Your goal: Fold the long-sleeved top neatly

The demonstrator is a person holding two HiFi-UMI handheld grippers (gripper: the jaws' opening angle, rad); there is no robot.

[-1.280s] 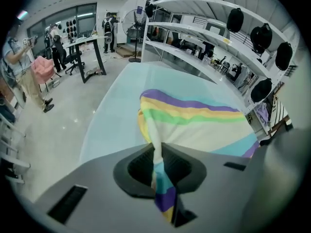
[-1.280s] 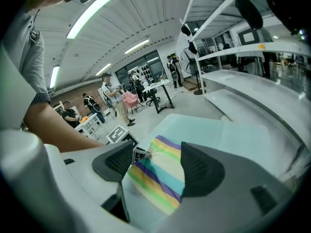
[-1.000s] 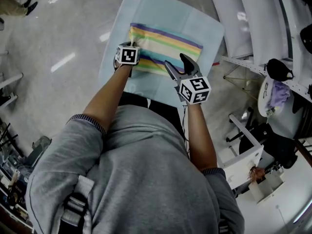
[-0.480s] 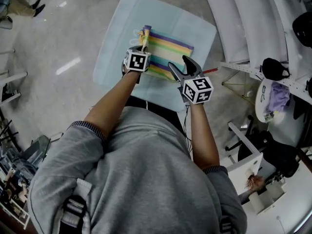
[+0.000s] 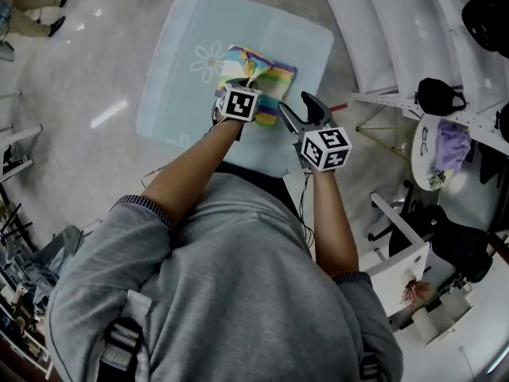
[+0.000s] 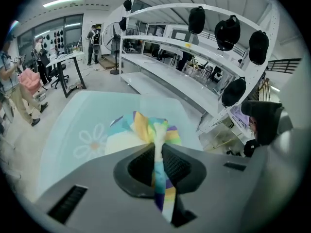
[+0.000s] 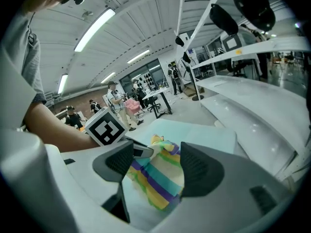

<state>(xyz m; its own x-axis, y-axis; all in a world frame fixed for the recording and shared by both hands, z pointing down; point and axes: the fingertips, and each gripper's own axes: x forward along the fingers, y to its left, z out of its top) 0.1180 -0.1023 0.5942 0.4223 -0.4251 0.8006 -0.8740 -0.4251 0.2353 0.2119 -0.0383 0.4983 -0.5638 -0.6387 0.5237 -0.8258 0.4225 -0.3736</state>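
The long-sleeved top (image 5: 270, 73), striped in yellow, teal, purple and green, lies bunched on the pale blue table (image 5: 181, 48). My left gripper (image 5: 248, 83) is shut on an edge of the top and holds that edge lifted over the rest. In the left gripper view the striped cloth (image 6: 142, 127) runs up out of the closed left gripper (image 6: 158, 152). My right gripper (image 5: 296, 107) is open just right of the left one, above the top's near right part. In the right gripper view the top (image 7: 158, 179) lies beyond the open right gripper (image 7: 156, 167), untouched by it.
A flower print (image 5: 208, 59) shows on the table left of the top. White curved shelves (image 5: 383, 32) with black caps (image 5: 436, 95) stand close on the right. A small white stand (image 5: 398, 255) is at the lower right. People stand far off at the back (image 6: 19, 86).
My left gripper has carried the top's left edge to the right across the rest, so the top looks much narrower and the flower print is uncovered. The right gripper shifted slightly and stayed open.
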